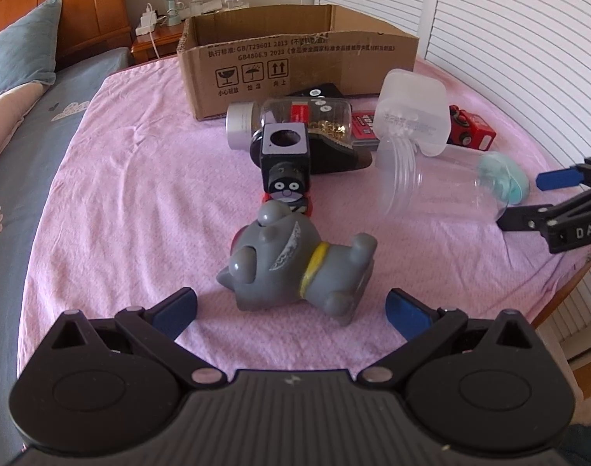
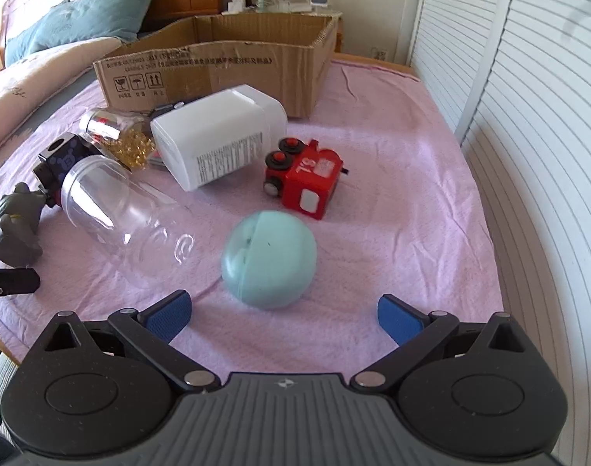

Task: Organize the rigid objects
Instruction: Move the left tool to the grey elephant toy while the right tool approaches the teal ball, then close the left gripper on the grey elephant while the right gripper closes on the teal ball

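A grey toy animal (image 1: 295,264) with a yellow collar lies on its side on the pink cloth, just ahead of my open, empty left gripper (image 1: 291,312). It also shows at the left edge of the right wrist view (image 2: 13,221). A teal ball (image 2: 269,258) lies just ahead of my open, empty right gripper (image 2: 283,316). The right gripper (image 1: 559,194) shows in the left wrist view beside the ball (image 1: 503,178). An open cardboard box (image 1: 295,62) stands at the back; the right wrist view shows it too (image 2: 225,73).
Between the grippers and the box lie a clear plastic jar (image 2: 120,209), a white container (image 2: 217,139), a red toy train (image 2: 305,178), a bottle of gold beads (image 1: 295,120) and a black cube toy (image 1: 285,159). White louvred doors (image 2: 528,155) stand on the right, pillows on the left.
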A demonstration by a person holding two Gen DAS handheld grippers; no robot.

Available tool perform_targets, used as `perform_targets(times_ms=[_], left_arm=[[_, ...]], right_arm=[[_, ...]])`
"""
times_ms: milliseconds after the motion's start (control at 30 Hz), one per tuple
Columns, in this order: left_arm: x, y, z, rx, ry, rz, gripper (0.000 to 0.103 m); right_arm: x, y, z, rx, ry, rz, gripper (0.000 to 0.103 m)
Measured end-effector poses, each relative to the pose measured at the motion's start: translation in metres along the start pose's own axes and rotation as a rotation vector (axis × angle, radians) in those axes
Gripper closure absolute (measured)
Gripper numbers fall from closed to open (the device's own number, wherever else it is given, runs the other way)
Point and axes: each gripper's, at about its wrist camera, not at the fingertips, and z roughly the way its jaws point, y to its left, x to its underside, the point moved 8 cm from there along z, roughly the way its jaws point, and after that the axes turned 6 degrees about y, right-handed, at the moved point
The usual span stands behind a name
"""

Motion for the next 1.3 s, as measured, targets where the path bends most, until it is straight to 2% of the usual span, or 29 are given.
perform_targets(times_ms=[233,667,833,933,1000,1133,1233,1300], left_arm=[[-0.002,0.001,0.001,0.027,-0.013,0.046,0.000],[-0.014,-0.001,0.008,0.130,-0.034,0.192,0.001],[-0.011,-0.017,0.002,0.204,-0.019,0.264,0.001],[-0.010,-0.018,-0.003,0.243,-0.024,0.257,0.001],[-0.013,-0.013,-0.003,0.231,-0.034,0.225,0.001],[-0.019,-0.005,-0.002,0.236,-0.054,0.173,0.005],[-0.020,-0.004,-0.001,0.239,-0.054,0.172,0.014],[-0.019,-0.004,0.001,0.239,-0.055,0.167,0.026]], right_arm=[[0.001,-0.002,0.001,0.006,-0.086,0.009,0.000],[0.005,-0.002,-0.001,0.013,-0.113,0.015,0.000],[0.006,-0.002,-0.002,0.013,-0.111,0.015,0.000],[0.006,-0.002,-0.002,0.011,-0.111,0.013,0.000],[0.006,-0.002,-0.002,0.011,-0.111,0.014,0.000],[0.006,-0.002,-0.002,0.012,-0.111,0.015,0.000],[0.006,-0.002,-0.003,0.013,-0.111,0.016,0.000],[0.006,-0.002,-0.003,0.015,-0.111,0.018,0.000]])
